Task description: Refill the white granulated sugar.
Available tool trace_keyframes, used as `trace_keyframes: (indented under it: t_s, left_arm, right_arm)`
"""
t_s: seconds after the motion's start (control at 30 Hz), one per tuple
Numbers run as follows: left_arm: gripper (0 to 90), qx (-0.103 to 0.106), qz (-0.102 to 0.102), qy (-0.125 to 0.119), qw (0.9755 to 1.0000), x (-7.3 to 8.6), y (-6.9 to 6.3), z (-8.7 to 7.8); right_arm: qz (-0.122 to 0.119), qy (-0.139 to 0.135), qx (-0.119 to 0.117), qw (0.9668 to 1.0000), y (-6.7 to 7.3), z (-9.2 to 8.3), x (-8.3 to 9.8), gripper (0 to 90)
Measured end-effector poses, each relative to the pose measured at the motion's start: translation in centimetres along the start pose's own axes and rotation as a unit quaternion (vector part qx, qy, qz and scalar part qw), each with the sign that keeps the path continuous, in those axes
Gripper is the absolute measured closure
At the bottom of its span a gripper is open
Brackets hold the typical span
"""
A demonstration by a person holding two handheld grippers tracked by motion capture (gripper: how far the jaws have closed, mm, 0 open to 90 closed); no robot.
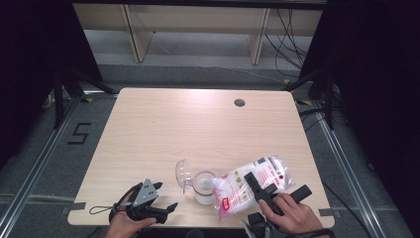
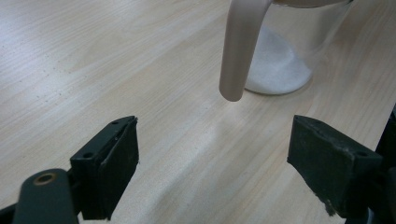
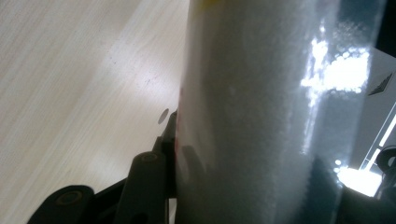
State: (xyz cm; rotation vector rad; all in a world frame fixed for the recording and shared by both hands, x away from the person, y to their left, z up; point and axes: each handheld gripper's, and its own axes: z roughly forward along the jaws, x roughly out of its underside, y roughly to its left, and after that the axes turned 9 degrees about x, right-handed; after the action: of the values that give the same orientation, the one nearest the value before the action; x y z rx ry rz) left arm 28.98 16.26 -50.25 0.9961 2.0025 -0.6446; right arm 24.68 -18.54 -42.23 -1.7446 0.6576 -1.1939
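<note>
Beyond what I am handling, the light wooden table [image 1: 163, 129] is my landmark. A small dark round grommet [image 1: 239, 102] sits in its top near the far edge, right of the middle. Past the table's far edge stands a pale wooden shelf unit [image 1: 198, 22], with black cables [image 1: 287, 37] trailing on the floor to its right. Left of the table, a black mark like a "5" [image 1: 79, 133] lies on the grey floor [image 1: 39, 144].
</note>
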Motion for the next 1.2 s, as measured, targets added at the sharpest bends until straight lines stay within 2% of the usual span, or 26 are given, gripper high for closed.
trace_keyframes:
  t_s: [0.43, 0.53, 0.6, 0.9, 0.93, 0.97, 1.03, 1.2]
  left_arm:
    - [16.1, -0.001, 0.006, 0.005, 1.0000, 0.00, 0.02, -0.04]
    - [16.1, -0.001, 0.005, 0.005, 1.0000, 0.00, 0.05, -0.04]
    - [16.1, -0.001, 0.005, 0.004, 1.0000, 0.01, 0.03, -0.02]
    - [16.1, 0.000, 0.007, 0.006, 1.0000, -0.03, 0.09, -0.10]
    - [16.1, -0.001, -0.001, -0.001, 1.0000, 0.01, -0.01, 0.02]
    - [16.1, -0.001, -0.001, -0.001, 1.0000, 0.01, -0.01, 0.02]
    - [16.1, -0.001, 0.007, 0.005, 1.0000, 0.00, 0.05, -0.02]
    - [16.1, 0.001, 0.006, 0.006, 1.0000, -0.02, 0.03, -0.08]
  right_arm:
    - [0.006, 0.002, -0.002, 1.0000, -0.06, -0.07, 0.01, 63.9]
    - [0.006, -0.002, 0.004, 1.0000, -0.11, -0.06, 0.05, 64.1]
    - [0.000, -0.001, 0.003, 1.0000, -0.21, -0.06, 0.02, 64.2]
    - [0.000, -0.002, 0.001, 1.0000, -0.17, -0.05, -0.03, 64.6]
    - [0.000, -0.002, 0.002, 1.0000, -0.15, -0.06, 0.02, 64.7]
    - [0.000, -0.002, 0.002, 1.0000, -0.15, -0.06, 0.02, 64.7]
    - [0.000, -0.002, 0.002, 1.0000, -0.19, -0.06, 0.03, 64.9]
    - [0.002, -0.002, 0.002, 1.0000, -0.15, -0.04, 0.01, 65.4]
